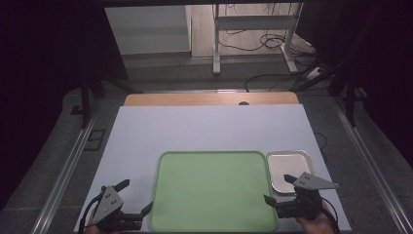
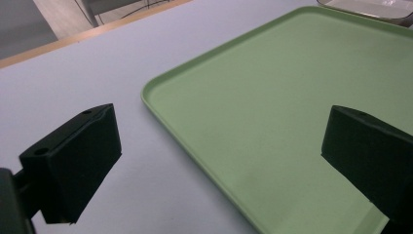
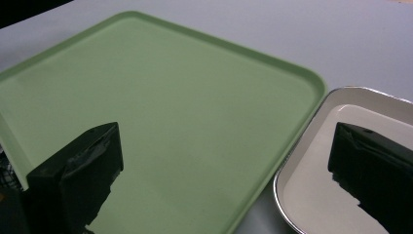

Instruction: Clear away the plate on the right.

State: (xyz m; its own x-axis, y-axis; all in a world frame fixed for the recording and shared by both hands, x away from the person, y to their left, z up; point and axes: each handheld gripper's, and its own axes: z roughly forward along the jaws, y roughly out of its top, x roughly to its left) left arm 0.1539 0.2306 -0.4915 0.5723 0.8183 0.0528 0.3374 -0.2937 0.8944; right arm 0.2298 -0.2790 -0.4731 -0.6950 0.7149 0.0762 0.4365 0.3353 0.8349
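Note:
A pale green tray (image 1: pixel 212 190) lies empty at the near middle of the table. To its right stands a small silver metal tray (image 1: pixel 290 168), also empty. My left gripper (image 1: pixel 135 196) is open at the green tray's near left corner, one jaw over the sheet and one over the green tray (image 2: pixel 292 97). My right gripper (image 1: pixel 279 189) is open at the near right corner. In the right gripper view one jaw hangs over the green tray (image 3: pixel 170 97) and the other over the metal tray (image 3: pixel 316 195). Both grippers (image 2: pixel 221 161) (image 3: pixel 224 170) hold nothing.
A pale sheet (image 1: pixel 204 131) covers the table, with a strip of wooden tabletop (image 1: pixel 209 99) showing at the far edge. Beyond the table are a white stand (image 1: pixel 253 29) and cables on the floor. The metal tray's corner (image 2: pixel 370 7) shows at the top right of the left gripper view.

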